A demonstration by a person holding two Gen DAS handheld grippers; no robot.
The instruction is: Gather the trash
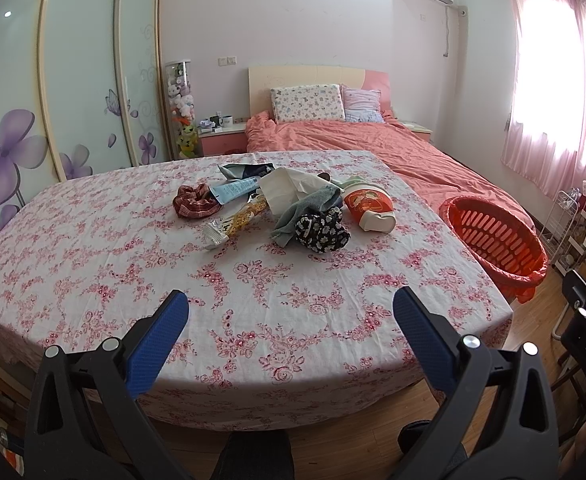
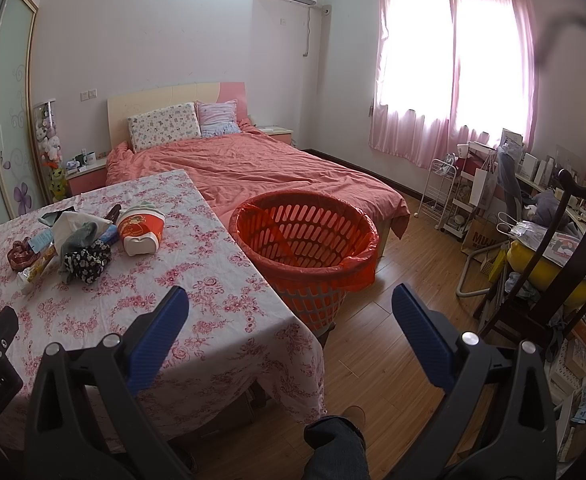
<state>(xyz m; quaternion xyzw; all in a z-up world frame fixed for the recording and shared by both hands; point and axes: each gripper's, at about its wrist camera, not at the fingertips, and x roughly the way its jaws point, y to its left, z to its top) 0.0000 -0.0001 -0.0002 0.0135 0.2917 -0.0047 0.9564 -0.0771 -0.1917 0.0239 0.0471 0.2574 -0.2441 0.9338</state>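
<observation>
A heap of litter and cloth lies mid-table on the floral tablecloth (image 1: 133, 272): a red paper cup (image 1: 371, 206) on its side, a white paper bag (image 1: 279, 192), a yellow snack wrapper (image 1: 241, 220), a blue packet (image 1: 235, 190), a red plaid scrunchie (image 1: 195, 200), a grey-green sock (image 1: 309, 208) and a black floral cloth (image 1: 323, 230). An orange lined basket (image 2: 305, 236) stands off the table's right side. My left gripper (image 1: 291, 312) hangs open over the table's near edge, well short of the heap. My right gripper (image 2: 291, 308) is open near the table's corner, before the basket.
A bed with a salmon cover (image 2: 261, 168) lies behind the table and basket. A dark wooden chair (image 2: 573, 248), a white wire rack (image 2: 441, 196) and cluttered shelves fill the right side. Wardrobe doors (image 1: 73, 80) line the left wall. A person's knee (image 2: 333, 448) shows below.
</observation>
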